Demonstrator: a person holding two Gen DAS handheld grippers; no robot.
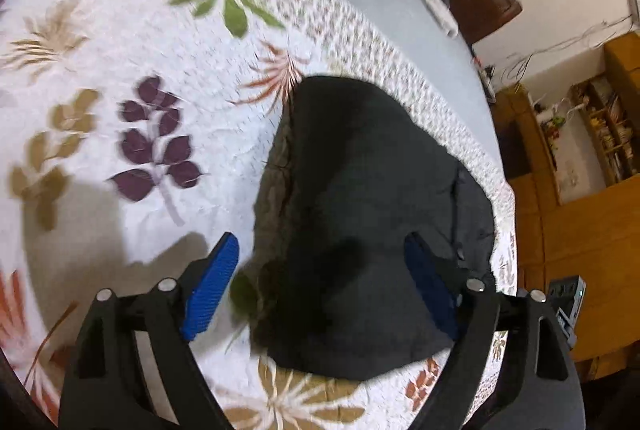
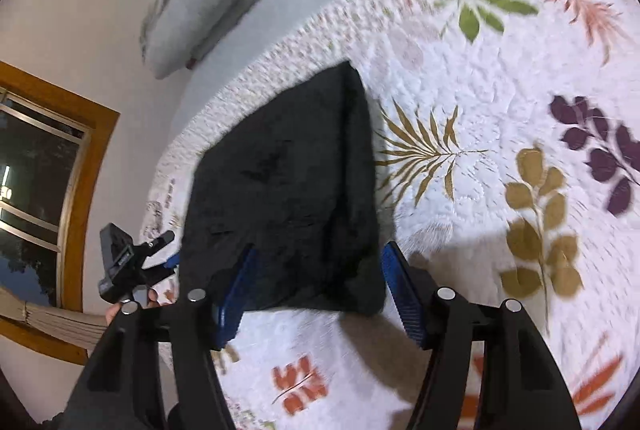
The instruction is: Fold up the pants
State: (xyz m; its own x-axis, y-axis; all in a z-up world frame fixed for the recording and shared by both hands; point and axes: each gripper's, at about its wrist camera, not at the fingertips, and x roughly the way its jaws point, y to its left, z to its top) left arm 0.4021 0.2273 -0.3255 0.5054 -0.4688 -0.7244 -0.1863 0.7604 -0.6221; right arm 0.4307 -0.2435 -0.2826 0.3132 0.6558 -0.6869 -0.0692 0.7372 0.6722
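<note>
Lying as a compact folded bundle near the edge of the white leaf-patterned quilted bedspread [image 1: 120, 41], the black fabric pants [image 1: 360, 209] look close to finished. The left hand-held gripper [image 1: 324, 286] hovers over them, jaws wide, gripping nothing; the right hand-held gripper [image 2: 316, 290] likewise straddles the bundle, spread apart and empty. A final smoothing or tidying seems next.
</note>
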